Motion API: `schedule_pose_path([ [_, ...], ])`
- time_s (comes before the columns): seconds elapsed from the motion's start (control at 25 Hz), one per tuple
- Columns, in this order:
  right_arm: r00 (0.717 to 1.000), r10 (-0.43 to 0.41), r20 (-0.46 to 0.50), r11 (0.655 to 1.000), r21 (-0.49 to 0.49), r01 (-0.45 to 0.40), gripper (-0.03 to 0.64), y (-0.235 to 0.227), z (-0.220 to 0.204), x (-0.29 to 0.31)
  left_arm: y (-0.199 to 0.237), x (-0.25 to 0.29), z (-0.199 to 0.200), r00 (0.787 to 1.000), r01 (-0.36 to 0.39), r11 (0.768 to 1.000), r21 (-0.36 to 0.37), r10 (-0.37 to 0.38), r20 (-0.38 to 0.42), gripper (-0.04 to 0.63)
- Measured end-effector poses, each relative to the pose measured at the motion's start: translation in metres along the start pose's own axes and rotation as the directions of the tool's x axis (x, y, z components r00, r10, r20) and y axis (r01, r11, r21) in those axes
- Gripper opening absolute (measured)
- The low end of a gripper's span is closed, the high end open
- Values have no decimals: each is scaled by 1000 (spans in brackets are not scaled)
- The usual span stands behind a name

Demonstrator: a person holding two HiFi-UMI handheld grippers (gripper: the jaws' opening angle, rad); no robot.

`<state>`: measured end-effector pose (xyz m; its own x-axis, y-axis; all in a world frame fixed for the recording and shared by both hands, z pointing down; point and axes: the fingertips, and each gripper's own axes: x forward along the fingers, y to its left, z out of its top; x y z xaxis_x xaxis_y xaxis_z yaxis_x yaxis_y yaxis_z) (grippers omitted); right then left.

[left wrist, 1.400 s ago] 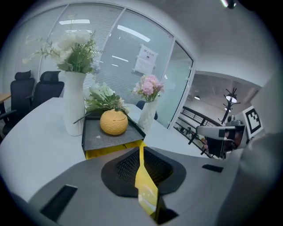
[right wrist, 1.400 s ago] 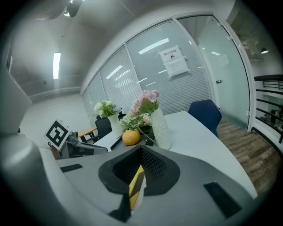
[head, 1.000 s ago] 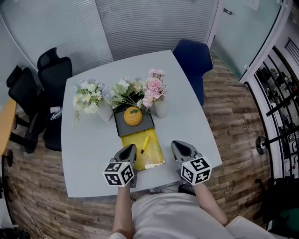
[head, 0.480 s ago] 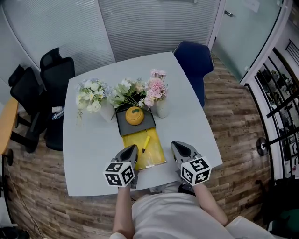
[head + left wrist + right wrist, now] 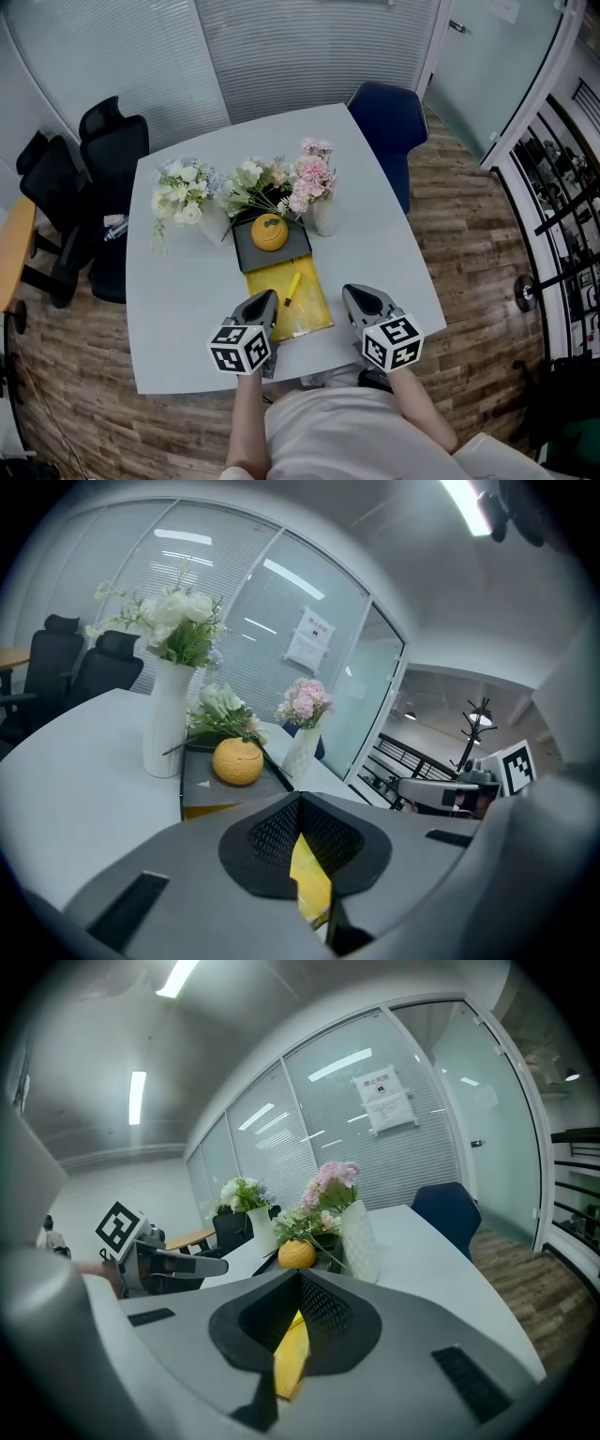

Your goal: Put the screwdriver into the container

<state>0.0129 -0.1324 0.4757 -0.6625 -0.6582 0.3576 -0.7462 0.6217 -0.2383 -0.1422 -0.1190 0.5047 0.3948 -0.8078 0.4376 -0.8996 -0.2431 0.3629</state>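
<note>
Smooth matt table (image 5: 178,309), wood-plank floor (image 5: 469,262)

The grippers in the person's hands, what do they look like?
The left gripper and right gripper are grey shells narrowing to pointed tips. Each carries a cube covered in black-and-white square markers. Inside, the jaws are lined with black mesh-textured pads. The person wears a light top, forearms uncovered. No cables show.

Bare table (image 5: 178,309) lies open to you on both flanks; flower vases (image 5: 322,217) crowd and block the far side.
</note>
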Motion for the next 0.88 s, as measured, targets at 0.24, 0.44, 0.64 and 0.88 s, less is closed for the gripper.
schedule_pose_path([
  [0.24, 1000, 2, -1, 1000, -2, -2, 15, 1, 0, -1, 0, -1, 0, 1000, -3, 1000, -1, 3, 1, 8],
  [0.44, 1000, 3, -4, 1000, -2, -3, 15, 2, -1, 0, 3, -3, -1, 1000, -8, 1000, -7, 8, 1, 8],
  [0.64, 1000, 3, -4, 1000, -1, -3, 15, 3, -2, 0, 5, -3, -2, 1000, -7, 1000, -12, 7, -1, 7],
  [0.88, 1000, -1, -5, 1000, -2, 1, 15, 2, -3, -2, 5, -3, -3, 1000, -7, 1000, -15, 7, -3, 7],
])
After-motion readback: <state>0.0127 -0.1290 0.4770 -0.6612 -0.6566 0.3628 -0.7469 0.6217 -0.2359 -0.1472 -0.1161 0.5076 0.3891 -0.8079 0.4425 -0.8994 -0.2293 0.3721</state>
